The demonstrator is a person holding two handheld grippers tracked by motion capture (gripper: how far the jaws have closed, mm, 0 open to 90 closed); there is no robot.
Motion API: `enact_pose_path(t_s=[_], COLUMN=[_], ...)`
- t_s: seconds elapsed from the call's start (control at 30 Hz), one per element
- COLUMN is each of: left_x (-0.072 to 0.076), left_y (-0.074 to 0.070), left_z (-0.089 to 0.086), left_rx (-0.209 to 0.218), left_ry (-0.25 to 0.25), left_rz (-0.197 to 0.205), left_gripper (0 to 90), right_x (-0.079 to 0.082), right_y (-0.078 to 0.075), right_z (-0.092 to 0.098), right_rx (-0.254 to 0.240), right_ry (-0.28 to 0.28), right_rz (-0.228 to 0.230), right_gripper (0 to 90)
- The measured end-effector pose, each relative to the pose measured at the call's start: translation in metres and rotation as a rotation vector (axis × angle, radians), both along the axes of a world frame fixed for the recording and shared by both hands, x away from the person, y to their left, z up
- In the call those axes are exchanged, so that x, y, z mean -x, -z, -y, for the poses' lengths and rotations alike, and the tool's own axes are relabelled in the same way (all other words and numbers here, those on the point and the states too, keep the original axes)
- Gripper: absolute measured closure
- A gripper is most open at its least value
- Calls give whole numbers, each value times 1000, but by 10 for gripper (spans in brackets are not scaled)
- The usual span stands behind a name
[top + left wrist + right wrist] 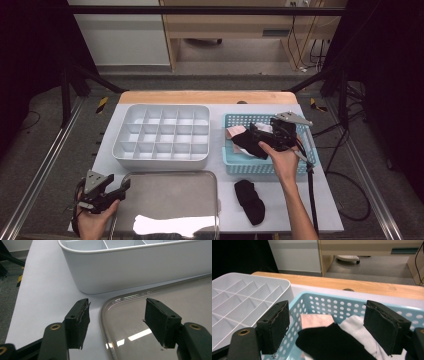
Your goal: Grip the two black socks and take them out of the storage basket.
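Observation:
A light blue perforated basket point(250, 169) stands at the right of the table with a black sock point(248, 142), a pink cloth point(234, 131) and a white cloth in it. My right gripper point(256, 132) hovers over this basket, open. In the right gripper view its jaws point(327, 305) stand wide apart above the black sock point(329, 340), the pink cloth point(315, 320) and the white cloth point(359, 332), touching none. Another black sock point(250, 200) lies on the table in front of the basket. My left gripper point(124, 186) is open and empty at the metal tray's left corner point(117, 303).
A white compartment organizer point(160, 159) sits left of the basket, its cells bare; its near wall point(140, 267) stands just beyond the left jaws. The shiny metal tray point(170, 192) lies in front of it. A wooden strip point(367, 285) edges the table's far side.

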State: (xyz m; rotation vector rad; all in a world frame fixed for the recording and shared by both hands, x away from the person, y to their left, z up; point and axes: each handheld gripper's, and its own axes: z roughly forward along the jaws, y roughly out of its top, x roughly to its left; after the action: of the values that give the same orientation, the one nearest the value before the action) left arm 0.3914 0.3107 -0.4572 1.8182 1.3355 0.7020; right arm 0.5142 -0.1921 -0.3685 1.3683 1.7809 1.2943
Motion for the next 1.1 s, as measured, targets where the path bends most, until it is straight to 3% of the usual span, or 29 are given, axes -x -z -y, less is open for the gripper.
enact_pose_path(t_s=[0.3,0.73,1.1], left_x=[-1,0,0], left_y=[0,0,0], left_z=[0,-1,0], left_rx=[-6,-2,-1], left_ry=[5,6,8], left_rz=[-4,-4,-4], left_gripper=[358,360,363], right_x=[-28,-58,-66], right_y=[5,37,60], right_z=[-7,-14,-15], right_rx=[39,84,111], right_ry=[-6,26,40], right_rz=[-33,-116,-197], right_gripper=[238,272,306])
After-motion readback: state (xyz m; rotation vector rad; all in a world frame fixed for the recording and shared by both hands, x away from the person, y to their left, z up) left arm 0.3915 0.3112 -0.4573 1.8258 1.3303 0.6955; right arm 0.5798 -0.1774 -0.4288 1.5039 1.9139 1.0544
